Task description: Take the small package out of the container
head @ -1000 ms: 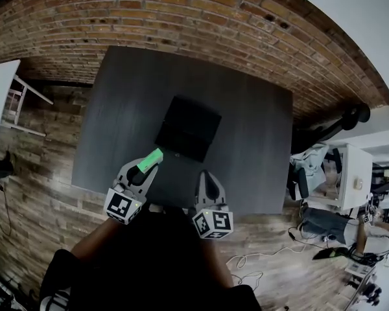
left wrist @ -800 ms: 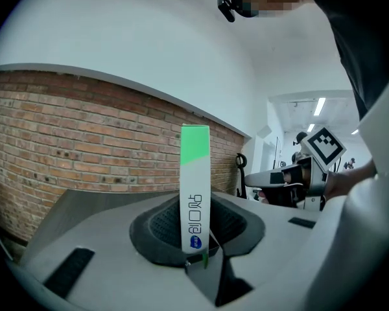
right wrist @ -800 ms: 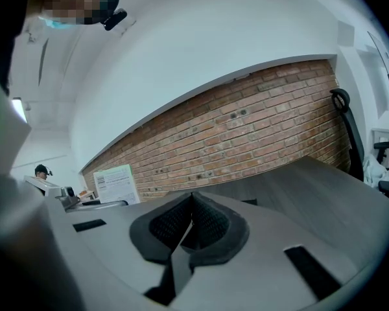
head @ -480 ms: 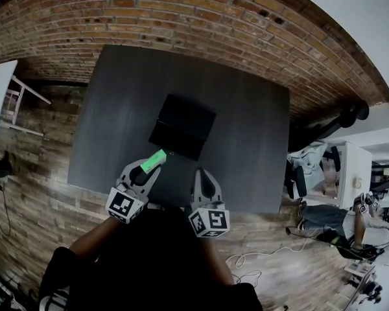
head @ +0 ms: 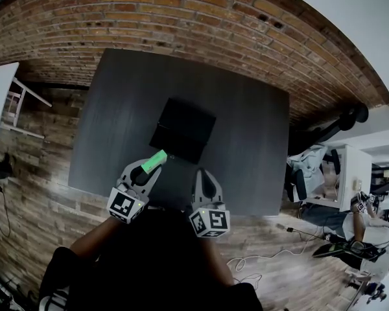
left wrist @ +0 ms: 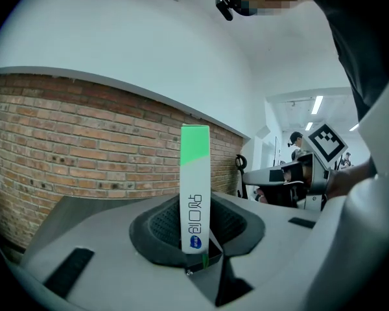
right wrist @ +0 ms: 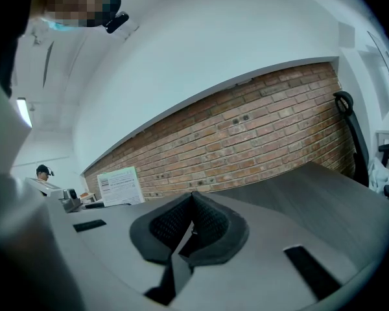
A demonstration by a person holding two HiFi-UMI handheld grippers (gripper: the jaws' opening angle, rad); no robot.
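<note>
My left gripper point(head: 149, 169) is shut on a small white-and-green package point(head: 153, 161), held above the table's near edge, just in front of the black container point(head: 183, 129). In the left gripper view the package point(left wrist: 195, 193) stands upright between the pads, green end up. My right gripper point(head: 205, 185) hovers beside it on the right, jaws together with nothing between them; in the right gripper view its pads point(right wrist: 211, 229) meet. The container's inside looks dark and I cannot make out any contents.
The dark grey table point(head: 253, 141) stands against a brick wall point(head: 181, 18). A white desk edge point(head: 0, 96) is at the far left. Office chairs and cables point(head: 324, 173) lie on the floor at the right. A white sign point(right wrist: 120, 185) shows left in the right gripper view.
Both grippers and the package stay almost still over the second; the view shifts slightly, and the package sits a touch lower and nearer the table's front edge.
</note>
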